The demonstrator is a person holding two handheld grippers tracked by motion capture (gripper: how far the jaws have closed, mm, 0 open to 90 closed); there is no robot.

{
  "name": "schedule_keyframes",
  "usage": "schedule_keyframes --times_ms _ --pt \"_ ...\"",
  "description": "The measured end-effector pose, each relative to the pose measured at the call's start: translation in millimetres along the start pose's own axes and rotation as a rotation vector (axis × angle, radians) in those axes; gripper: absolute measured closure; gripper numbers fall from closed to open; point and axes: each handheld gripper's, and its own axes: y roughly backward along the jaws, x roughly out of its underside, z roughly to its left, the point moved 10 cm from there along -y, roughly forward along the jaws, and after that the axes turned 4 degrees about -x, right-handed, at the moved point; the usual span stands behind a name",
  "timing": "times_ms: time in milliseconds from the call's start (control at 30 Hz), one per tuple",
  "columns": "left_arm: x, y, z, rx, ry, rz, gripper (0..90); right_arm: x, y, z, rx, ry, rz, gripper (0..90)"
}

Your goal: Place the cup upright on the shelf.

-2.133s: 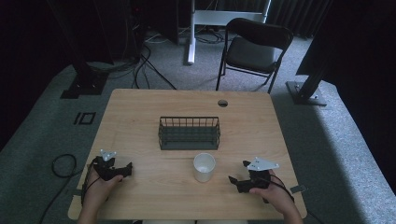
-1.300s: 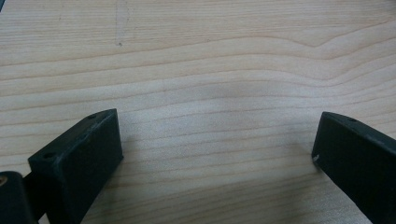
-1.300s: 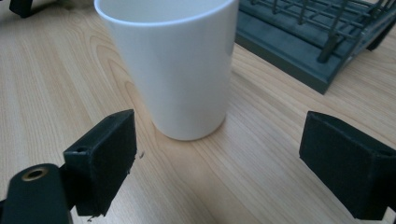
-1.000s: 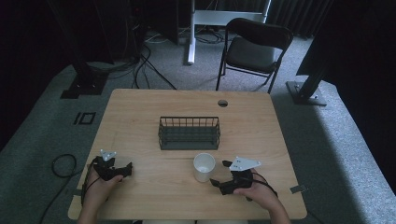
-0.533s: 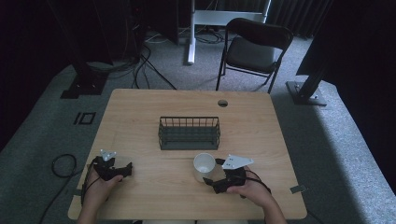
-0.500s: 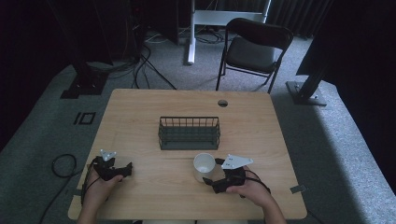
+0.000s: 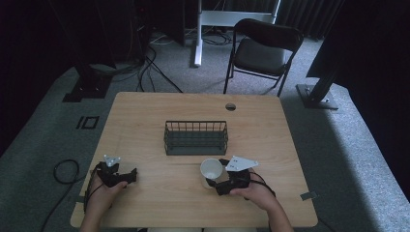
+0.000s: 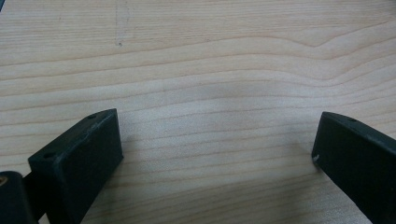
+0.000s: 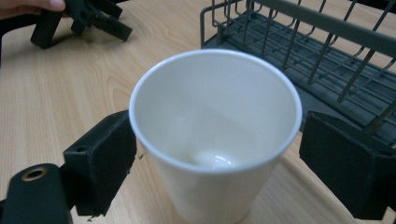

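The cup [image 9: 215, 135] stands upright on the counter [image 7: 159, 193], at 6 o'clock from the basket [image 7: 196, 137], between the right gripper's [image 9: 217, 158] wide fingers — one nearly touching. A lopsided close could tip it. The left gripper [image 8: 210, 154] rests at 8 o'clock, wide, empty.

It looks like a lab or studio: a bare wooden table [image 7: 270, 130] on grey carpet [image 7: 43, 145], black curtains behind, loose cables [image 7: 145, 63], stand bases, and a folding chair [image 7: 261, 50].

Both hand-held grippers [image 7: 126, 176] [image 7: 216, 180] wide apart-jawed.
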Motion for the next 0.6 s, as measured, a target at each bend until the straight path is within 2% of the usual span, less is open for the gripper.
schedule_keyframes --times_ms 400,600 --pt "0.0 0.0 0.0 0.000 0.000 0.000 1.9 -6.1 -8.8 3.0 -0.010 0.011 -0.008 10.9" --pt "0.0 0.0 0.0 0.000 0.000 0.000 1.9 -6.6 -9.7 2.3 0.009 0.017 -0.010 18.7"
